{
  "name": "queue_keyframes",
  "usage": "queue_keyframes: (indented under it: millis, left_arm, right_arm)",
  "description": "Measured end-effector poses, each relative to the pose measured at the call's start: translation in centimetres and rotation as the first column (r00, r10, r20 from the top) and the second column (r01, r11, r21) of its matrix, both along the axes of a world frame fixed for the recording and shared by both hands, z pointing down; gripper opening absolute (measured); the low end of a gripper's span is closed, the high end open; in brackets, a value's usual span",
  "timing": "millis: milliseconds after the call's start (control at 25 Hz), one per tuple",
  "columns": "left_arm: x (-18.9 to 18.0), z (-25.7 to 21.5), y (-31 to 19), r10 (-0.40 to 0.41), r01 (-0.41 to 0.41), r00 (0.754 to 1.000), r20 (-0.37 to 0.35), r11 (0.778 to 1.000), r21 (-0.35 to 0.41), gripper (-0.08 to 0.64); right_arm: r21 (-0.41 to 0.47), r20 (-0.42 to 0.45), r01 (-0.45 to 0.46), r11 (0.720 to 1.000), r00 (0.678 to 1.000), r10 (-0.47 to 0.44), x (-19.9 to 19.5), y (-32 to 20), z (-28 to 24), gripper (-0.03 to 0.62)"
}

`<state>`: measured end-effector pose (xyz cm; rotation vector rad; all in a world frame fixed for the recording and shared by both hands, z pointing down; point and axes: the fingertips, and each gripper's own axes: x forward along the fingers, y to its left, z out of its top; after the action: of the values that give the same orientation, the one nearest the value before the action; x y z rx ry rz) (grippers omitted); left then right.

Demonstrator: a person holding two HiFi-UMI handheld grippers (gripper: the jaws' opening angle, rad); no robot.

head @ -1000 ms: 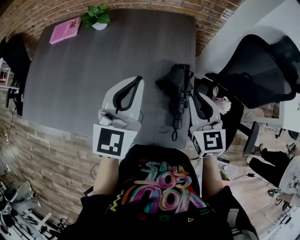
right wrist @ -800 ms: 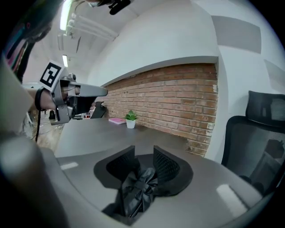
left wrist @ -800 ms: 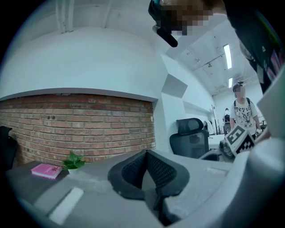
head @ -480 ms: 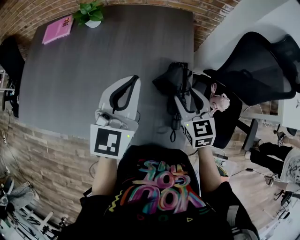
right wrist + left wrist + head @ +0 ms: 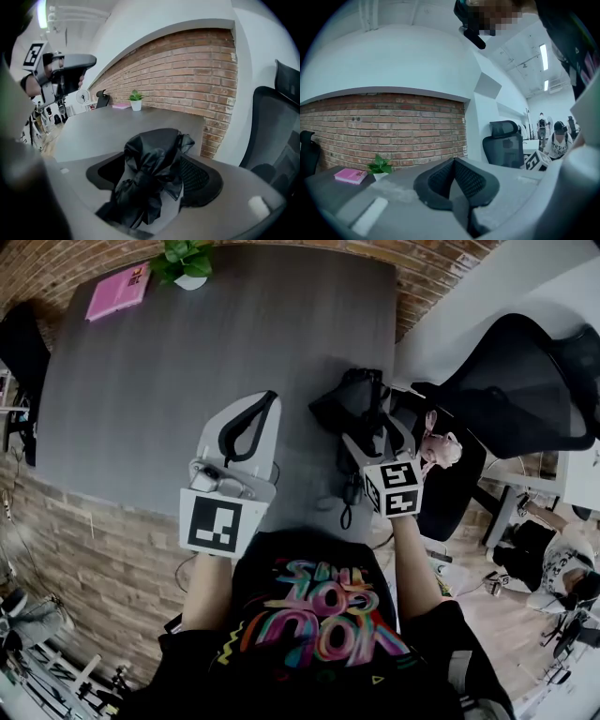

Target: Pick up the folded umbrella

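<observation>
Black umbrella (image 5: 347, 401) inside right claw (image 5: 154, 161), jaws just widening, ungripped | left claw (image 5: 453, 164) closed, empty

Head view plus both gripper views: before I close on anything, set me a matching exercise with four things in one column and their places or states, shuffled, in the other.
Things
1. folded umbrella
2. pink book
3. left gripper
4. right gripper

Places or states
A. jaws apart, something between them
B. at the far left corner of the table
C. jaws together, nothing between them
D. lying by the table's right edge

Pairs: 1-D, 2-B, 3-C, 4-A.

The right gripper's jaws have just been opening. The folded umbrella stands between them, but the pads do not yet press on it.
</observation>
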<state>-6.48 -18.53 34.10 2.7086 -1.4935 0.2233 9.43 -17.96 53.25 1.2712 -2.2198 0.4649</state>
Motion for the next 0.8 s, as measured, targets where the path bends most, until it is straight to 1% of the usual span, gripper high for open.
queue_keyframes:
  millis: [80, 280, 480, 680, 800]
  left_arm:
    - [-0.1, 0.1, -0.1, -0.003, 0.003, 1.0, 0.004, 1.0, 0.001, 0.002]
    - [-0.1, 0.2, -0.3, -0.009, 0.01, 1.0, 0.008, 1.0, -0.005, 0.002]
    - [-0.2, 0.4, -0.7, -0.018, 0.018, 1.0, 0.015, 1.0, -0.006, 0.002]
    - [-0.4, 0.4, -1.0, -0.027, 0.027, 1.0, 0.011, 1.0, -0.009, 0.002]
    - [-0.5, 0.5, -1.2, -0.03, 0.03, 0.999, 0.013, 0.999, -0.013, 0.002]
  right_arm:
    - [-0.032, -0.002, -0.003, 0.999, 1.0, 0.003, 0.0, -0.3, 1.1, 0.373]
    - [-0.102, -0.01, -0.016, 0.995, 1.0, 0.015, 0.2, -1.2, 3.4, 0.409]
    - [-0.165, -0.021, -0.013, 0.986, 1.0, 0.01, -0.1, -1.9, 5.3, 0.414]
    - [-0.201, -0.057, -0.011, 0.98, 0.998, -0.001, -0.7, -2.2, 6.4, 0.414]
    - [-0.226, -0.057, 0.001, 0.974, 0.998, -0.014, -0.9, -2.3, 6.8, 0.416]
